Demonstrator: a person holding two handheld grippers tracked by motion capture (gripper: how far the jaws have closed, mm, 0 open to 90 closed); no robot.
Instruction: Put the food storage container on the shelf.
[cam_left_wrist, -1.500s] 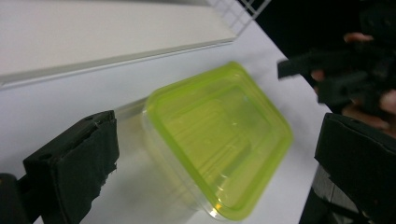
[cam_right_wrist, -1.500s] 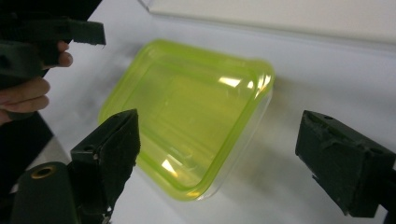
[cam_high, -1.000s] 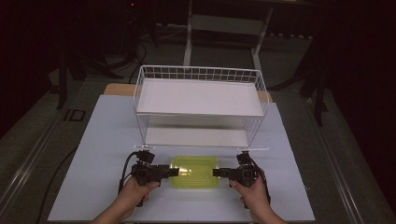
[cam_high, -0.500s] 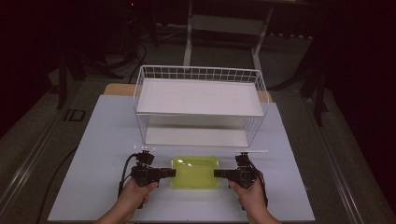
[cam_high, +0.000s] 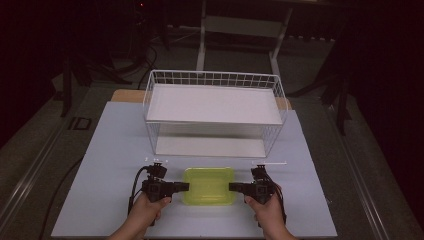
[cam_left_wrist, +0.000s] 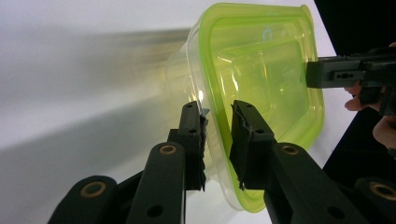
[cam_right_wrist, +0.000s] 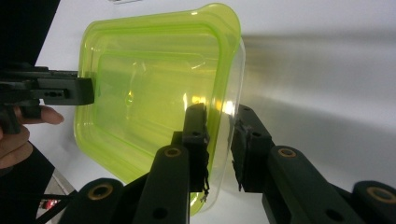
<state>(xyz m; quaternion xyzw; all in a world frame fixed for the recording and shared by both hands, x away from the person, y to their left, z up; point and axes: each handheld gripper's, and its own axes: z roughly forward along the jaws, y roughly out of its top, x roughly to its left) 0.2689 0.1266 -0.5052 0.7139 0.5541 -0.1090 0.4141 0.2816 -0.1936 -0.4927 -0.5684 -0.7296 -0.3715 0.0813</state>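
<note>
The yellow-green lidded container (cam_high: 209, 185) sits at six o'clock on the bench (cam_high: 100, 150), in front of the white wire shelf rack (cam_high: 212, 112). The left gripper (cam_left_wrist: 217, 135) and right gripper (cam_right_wrist: 219, 140) flank its short ends, fingers apart astride the lid's rim at opposite ends, likely so it lifts level. Lid up, its long axis runs nine to three.

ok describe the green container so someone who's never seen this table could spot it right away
Start at the white wire rack standing on the pale table. On the person's side of it, near the table's front edge, sits the green container, between the left gripper and the right gripper, whose jaws straddle its opposite rims. It is the only translucent lime-green thing there, a shallow rounded rectangle.
</note>
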